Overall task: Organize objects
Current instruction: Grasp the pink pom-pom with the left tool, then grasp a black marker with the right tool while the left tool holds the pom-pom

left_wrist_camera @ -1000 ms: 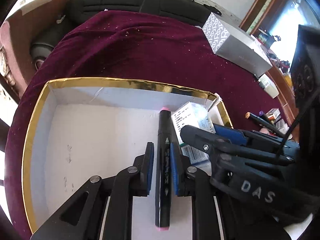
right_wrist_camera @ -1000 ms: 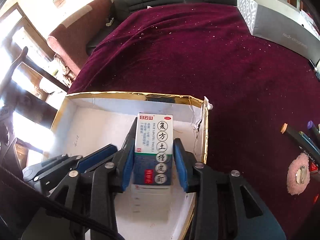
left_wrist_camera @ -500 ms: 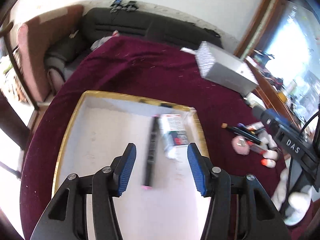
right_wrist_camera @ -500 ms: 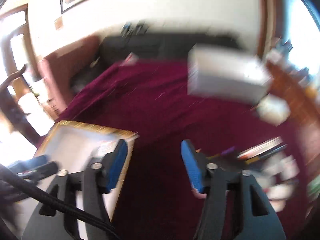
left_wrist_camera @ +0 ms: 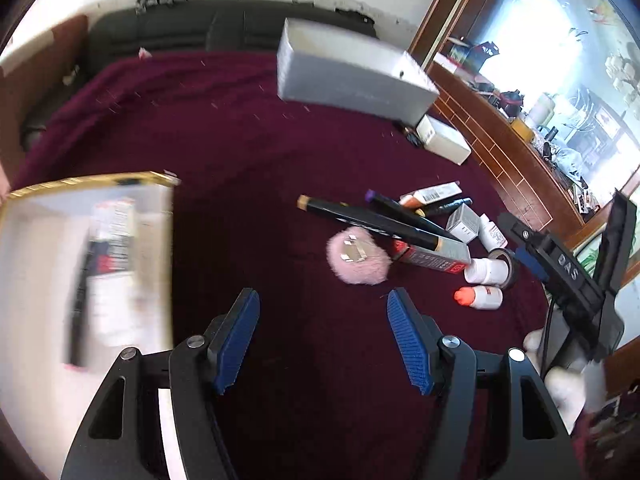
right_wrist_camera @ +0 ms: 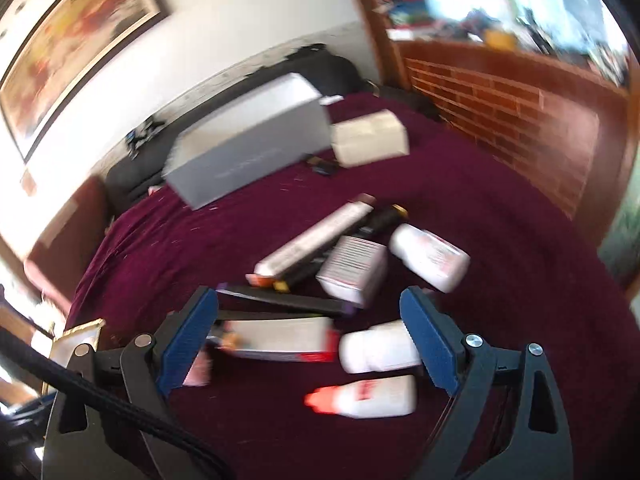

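Note:
My left gripper [left_wrist_camera: 322,296] hovers over bare maroon cloth, its jaws opening with nothing between them. To its left lies the gold-rimmed white box [left_wrist_camera: 92,182], blurred, with a black marker [left_wrist_camera: 80,292] and a medicine carton [left_wrist_camera: 112,232] inside. My right gripper [right_wrist_camera: 308,300] hangs above the pile of loose items, jaws opening wide and gripping nothing. Under it lie a long carton [right_wrist_camera: 280,338], a white bottle [right_wrist_camera: 376,350], an orange-capped bottle [right_wrist_camera: 368,396] and a black marker [right_wrist_camera: 288,300]. A pink fluffy puff [left_wrist_camera: 358,258] sits at the pile's left edge.
A long grey box [left_wrist_camera: 348,76] and a small beige box [left_wrist_camera: 444,142] stand at the far side of the maroon cloth [left_wrist_camera: 240,152]. A brick-patterned wooden ledge [right_wrist_camera: 500,120] borders the right. A dark sofa [left_wrist_camera: 180,28] runs behind.
Both grippers let go of the marker and the medicine carton inside the white box, opened, and swung right to the pile of loose items. The right wrist view has rolled.

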